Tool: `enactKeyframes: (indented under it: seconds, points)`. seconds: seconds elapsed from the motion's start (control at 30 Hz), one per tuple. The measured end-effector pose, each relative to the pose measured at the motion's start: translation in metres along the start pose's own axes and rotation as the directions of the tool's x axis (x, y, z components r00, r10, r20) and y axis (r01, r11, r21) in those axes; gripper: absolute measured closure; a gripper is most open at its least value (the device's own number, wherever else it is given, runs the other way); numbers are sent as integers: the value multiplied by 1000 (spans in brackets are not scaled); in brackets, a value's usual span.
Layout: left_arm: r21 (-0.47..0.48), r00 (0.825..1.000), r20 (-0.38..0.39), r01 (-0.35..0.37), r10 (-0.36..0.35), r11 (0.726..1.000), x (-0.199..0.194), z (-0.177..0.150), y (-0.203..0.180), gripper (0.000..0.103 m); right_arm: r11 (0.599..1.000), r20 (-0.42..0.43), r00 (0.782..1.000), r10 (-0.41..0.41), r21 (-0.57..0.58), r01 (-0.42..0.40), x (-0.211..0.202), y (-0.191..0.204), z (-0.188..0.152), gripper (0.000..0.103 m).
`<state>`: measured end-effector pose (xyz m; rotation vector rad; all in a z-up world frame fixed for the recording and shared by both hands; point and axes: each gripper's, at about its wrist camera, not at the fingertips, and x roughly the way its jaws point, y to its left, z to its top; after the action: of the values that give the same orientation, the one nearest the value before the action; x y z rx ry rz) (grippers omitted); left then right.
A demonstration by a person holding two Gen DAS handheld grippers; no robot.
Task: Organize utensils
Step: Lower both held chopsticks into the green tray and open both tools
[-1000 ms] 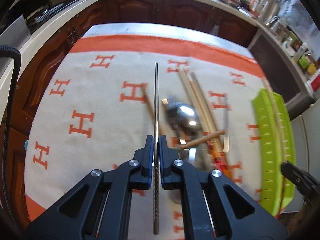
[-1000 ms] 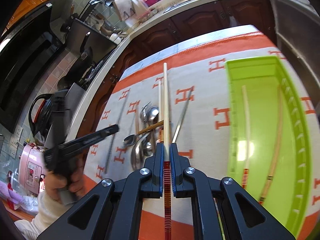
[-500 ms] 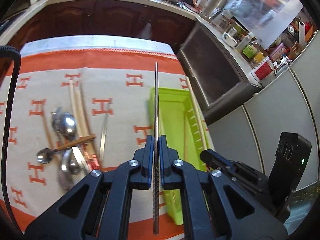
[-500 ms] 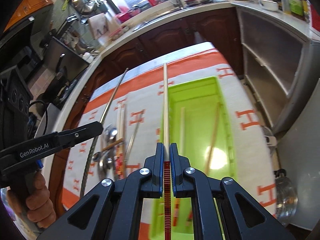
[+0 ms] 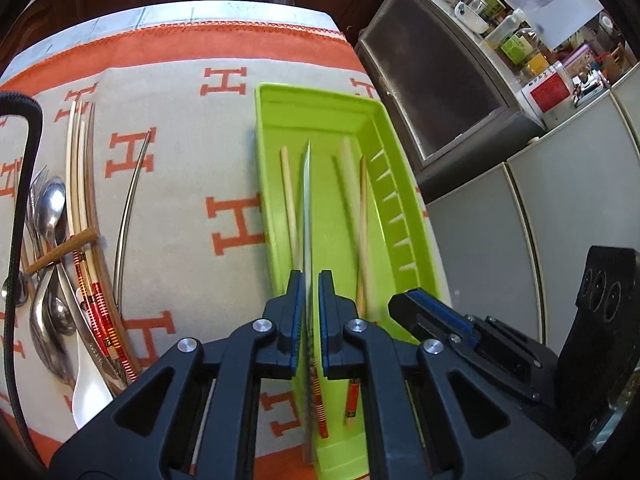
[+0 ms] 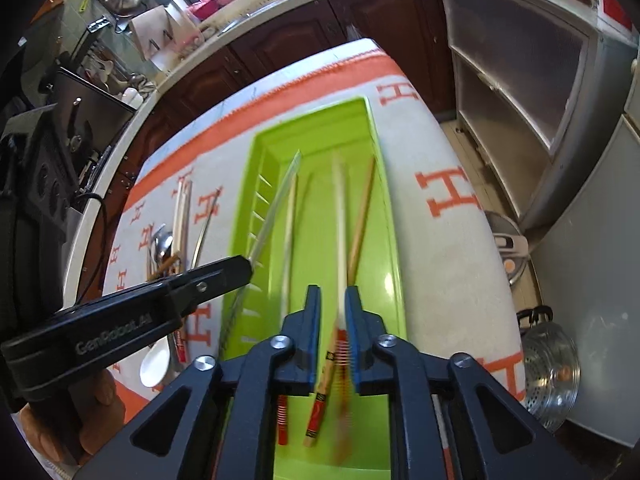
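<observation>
A lime-green tray (image 5: 384, 128) (image 6: 260, 148) lies on the orange-and-cream cloth and holds several chopsticks. My left gripper (image 5: 309, 288) hangs over the tray's near end, jaws slightly apart around a metal chopstick (image 5: 307, 200) that still runs between them; it also shows in the right wrist view (image 6: 276, 204). My right gripper (image 6: 333, 300) is open over the tray. A blurred pale chopstick with a red banded end (image 6: 340, 216) drops free between its fingers. More chopsticks, spoons and a fork (image 5: 60, 248) lie piled on the cloth left of the tray.
A single metal chopstick (image 5: 130, 208) lies on the cloth between pile and tray. Grey cabinets (image 5: 500, 200) stand to the right of the table. A steel pot (image 6: 552, 376) sits on the floor. Dark wood kitchen cupboards (image 6: 304, 36) stand behind.
Both grippers swung from the utensil pile to above the green tray. The right jaws opened and let go of the red-banded chopstick. The left jaws have parted slightly.
</observation>
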<state>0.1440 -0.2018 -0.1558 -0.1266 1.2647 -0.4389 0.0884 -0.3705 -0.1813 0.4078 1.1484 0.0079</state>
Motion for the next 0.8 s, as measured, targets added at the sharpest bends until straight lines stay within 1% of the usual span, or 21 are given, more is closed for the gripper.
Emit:
enactKeyframes:
  seconds: [0.03,0.07,0.1,0.17,0.2,0.27,0.33,0.43,0.57,0.73,0.8]
  points:
    - [10,1000,0,-1,1,1000,-1,-2,0,99,1000,-1,1000,-1,4,1,2,-2,-2,79]
    - [20,1000,3,0,0,1000,-3,-5,0,98,1000,1,1000,2,9,-2,4,-3,-3,78]
    - [32,1000,8,-5,5,999,-6,-7,0,96,1000,3,1000,5,12,-5,5,4,-8,77]
    - [58,999,21,-46,45,997,-13,-12,-1,88,1000,10,1000,16,16,-16,4,6,-12,76]
    - [72,998,35,-60,58,996,-19,-15,0,85,1000,13,1000,17,15,-18,1,9,-15,76]
    - [90,996,58,-76,71,993,-32,-20,1,77,1000,23,1000,14,11,-14,-4,14,-18,76]
    - [111,992,86,-104,95,988,-43,-28,2,73,1000,36,999,6,3,-6,-11,20,-21,75]
    - [123,982,127,-155,139,980,-61,-38,11,71,1000,50,999,7,-13,-6,-23,29,-26,73]
    - [106,969,174,-198,178,975,-88,-52,26,71,999,69,998,7,-54,-3,-36,49,-32,72]
    - [85,939,238,-277,250,957,-118,-71,50,71,995,72,997,22,-103,-14,-46,80,-39,72]
    - [76,924,261,-310,281,948,-129,-79,61,71,993,70,997,31,-119,-22,-49,93,-42,72]
